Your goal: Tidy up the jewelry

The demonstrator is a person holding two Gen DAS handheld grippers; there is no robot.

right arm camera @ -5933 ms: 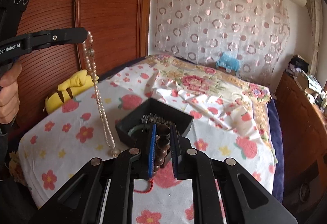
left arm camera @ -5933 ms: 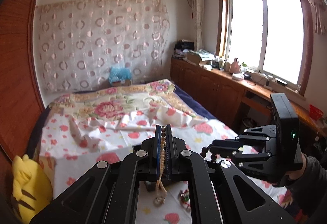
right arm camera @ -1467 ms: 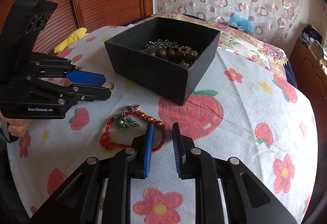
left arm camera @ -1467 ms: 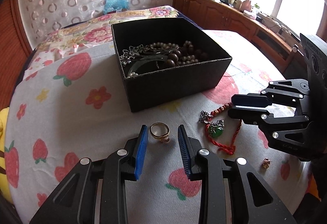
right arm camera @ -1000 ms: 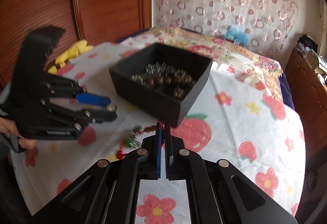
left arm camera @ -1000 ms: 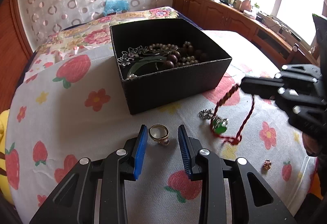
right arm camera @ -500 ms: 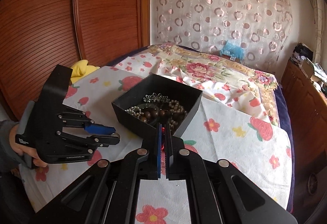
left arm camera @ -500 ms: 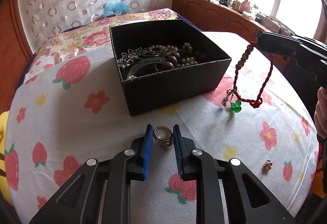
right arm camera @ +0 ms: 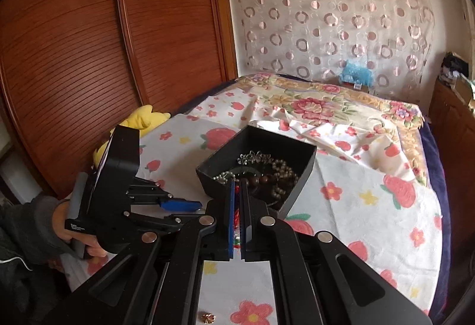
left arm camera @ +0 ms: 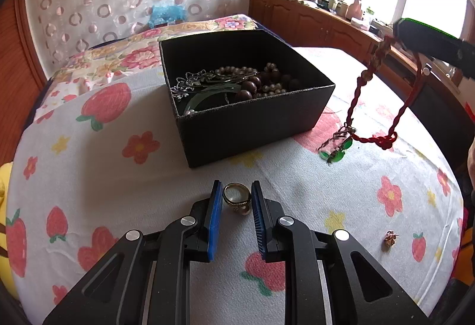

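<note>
On the strawberry-print cloth lies a gold ring (left arm camera: 236, 196) with a small pearl, and my left gripper (left arm camera: 236, 196) is shut on it, both blue pads touching its sides. Up at the right, my right gripper (left arm camera: 399, 29) is shut on a red braided cord (left arm camera: 356, 93), which dangles in a loop beside the black box (left arm camera: 252, 123). The cord's green pendant (left arm camera: 338, 151) hangs just above the cloth. The right wrist view shows a bit of the red cord (right arm camera: 236, 216) between the closed fingers of the right gripper (right arm camera: 236, 181), and the left gripper (right arm camera: 190, 207) low on the left.
The black box (right arm camera: 213, 176) holds pearl strands, dark wooden beads and a silver piece. A small gold earring (left arm camera: 390, 237) lies loose on the cloth at the right. A yellow plush (right arm camera: 142, 120) sits by the wooden wardrobe. The round table's edge curves close on all sides.
The right gripper shut on the red cord and lifted it off the cloth, so the pendant now swings free. The left jaws narrowed onto the gold ring.
</note>
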